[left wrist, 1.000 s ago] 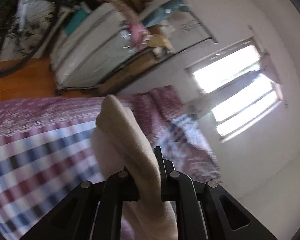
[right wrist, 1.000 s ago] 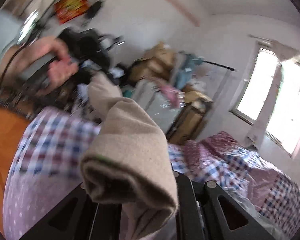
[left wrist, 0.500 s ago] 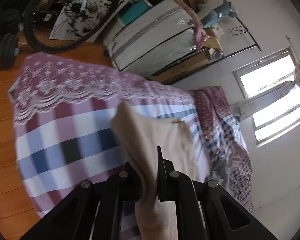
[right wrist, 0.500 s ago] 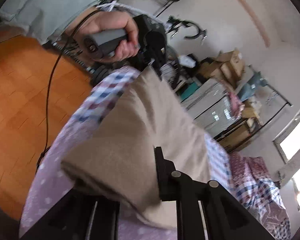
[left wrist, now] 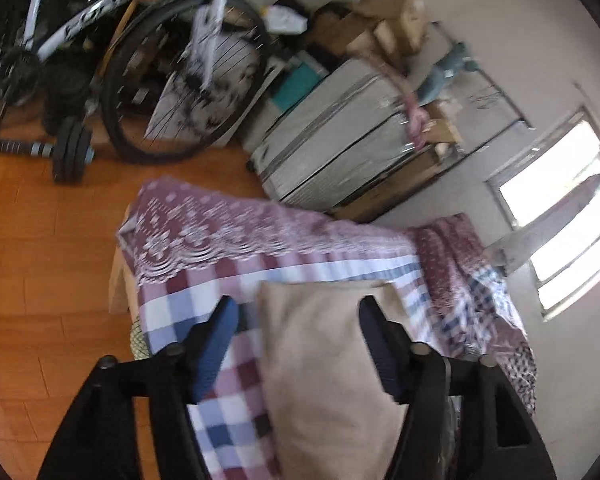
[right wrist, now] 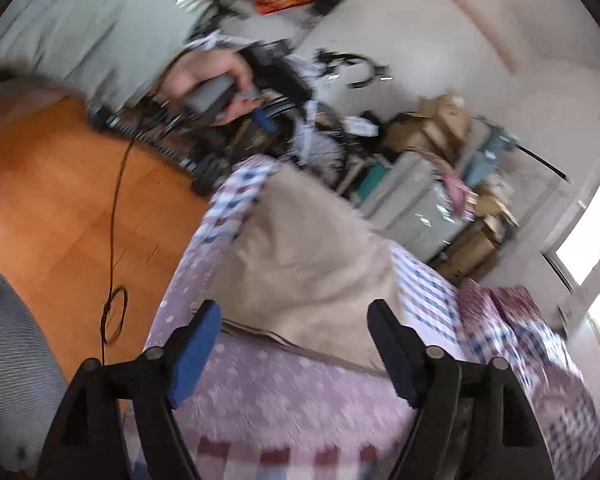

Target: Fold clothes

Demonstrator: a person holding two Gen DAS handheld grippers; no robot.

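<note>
Both hand-held grippers have let go: the left hand-held gripper [left wrist: 296, 320] and the right hand-held gripper [right wrist: 294, 322], which a second ago pinched the beige garment [right wrist: 300, 256] tight, are now opening wide, blue pads clear of the cloth on either side. That garment, then hanging bunched in the air, now lies folded flat on the bed [left wrist: 204, 240] — a soft, felt-like rectangle on the checked sheet [left wrist: 236, 400], beside a mauve dotted cover [right wrist: 284, 392] with lace trim. Past the bed's near edge lies open wooden floor [left wrist: 40, 260]; a bicycle [left wrist: 188, 72] and boxes [left wrist: 384, 24] crowd the far wall.
</note>
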